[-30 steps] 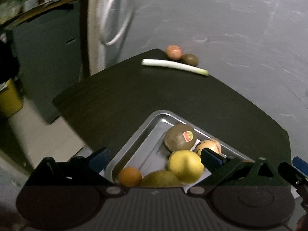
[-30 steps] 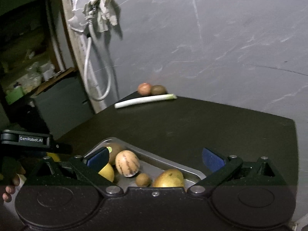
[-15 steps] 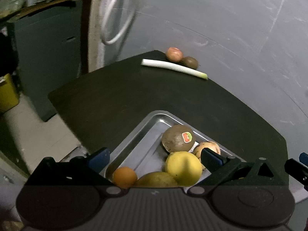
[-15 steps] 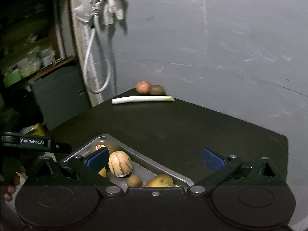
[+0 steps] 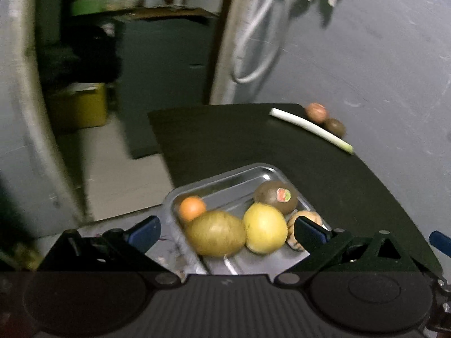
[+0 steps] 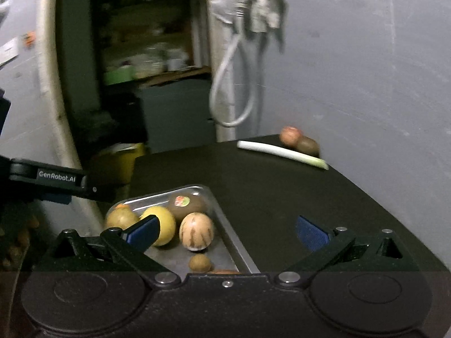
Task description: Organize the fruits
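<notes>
On the dark bench (image 5: 253, 146), we keep both empty hand-held grippers spread, the left (image 5: 225, 229) and the right (image 6: 227, 232), approaching the far fruits (image 6: 298, 140) squarely.

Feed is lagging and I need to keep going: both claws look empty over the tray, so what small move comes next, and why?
Probably reach the right claw forward toward the reddish fruit at the table's far end. It and the brown fruit beside it lie behind the leek, outside the metal tray where the rest sit. Both claws are open and empty.
</notes>
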Demonstrator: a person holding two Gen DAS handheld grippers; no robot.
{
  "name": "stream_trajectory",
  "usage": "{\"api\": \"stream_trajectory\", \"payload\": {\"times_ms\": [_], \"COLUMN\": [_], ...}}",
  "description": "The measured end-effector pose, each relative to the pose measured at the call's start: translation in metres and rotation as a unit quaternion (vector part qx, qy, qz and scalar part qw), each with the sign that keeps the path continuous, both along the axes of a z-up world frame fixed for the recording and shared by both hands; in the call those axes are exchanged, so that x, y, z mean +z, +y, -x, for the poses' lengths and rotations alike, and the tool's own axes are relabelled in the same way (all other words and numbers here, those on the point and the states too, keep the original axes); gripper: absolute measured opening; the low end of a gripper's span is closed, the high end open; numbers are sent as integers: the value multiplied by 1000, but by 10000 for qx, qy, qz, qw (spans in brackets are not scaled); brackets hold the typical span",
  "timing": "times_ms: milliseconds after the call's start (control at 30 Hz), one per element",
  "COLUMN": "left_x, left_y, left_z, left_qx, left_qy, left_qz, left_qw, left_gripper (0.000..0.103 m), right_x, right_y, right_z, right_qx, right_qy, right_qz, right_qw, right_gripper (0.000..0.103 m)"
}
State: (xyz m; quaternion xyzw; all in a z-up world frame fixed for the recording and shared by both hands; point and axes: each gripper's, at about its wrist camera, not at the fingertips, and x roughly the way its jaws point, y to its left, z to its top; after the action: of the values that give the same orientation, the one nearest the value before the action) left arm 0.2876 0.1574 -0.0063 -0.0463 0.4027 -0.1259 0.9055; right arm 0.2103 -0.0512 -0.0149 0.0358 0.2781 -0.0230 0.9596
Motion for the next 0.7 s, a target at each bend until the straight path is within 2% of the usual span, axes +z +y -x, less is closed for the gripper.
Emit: {"api": "stream_trajectory", "payload": {"times_ms": [100,267,433,700], "left_x": [11,26,35,37], "left_y": [0,1,-5,-2], "left_z": [32,76,101,131], "left_qx": [471,910,943,805], "left_qy": [-58,-137,-237,-289], "left_qz": [9,-48,-108,-70], "left_qw": [9989,9957,9952,9963], "left_gripper": [102,102,102,102], "right_x": [5,16,24,25], "right_y": [-11,-19,-24,-19], "right_z": [12,33,51,75], "right_qx": [359,707,768,528], "right_qy": [20,-72,-173,-204], "right_qz": [-227,-302,-370,-402], "right_qw": [9991,9970,9962,9976], "right_gripper": [102,102,102,102]}}
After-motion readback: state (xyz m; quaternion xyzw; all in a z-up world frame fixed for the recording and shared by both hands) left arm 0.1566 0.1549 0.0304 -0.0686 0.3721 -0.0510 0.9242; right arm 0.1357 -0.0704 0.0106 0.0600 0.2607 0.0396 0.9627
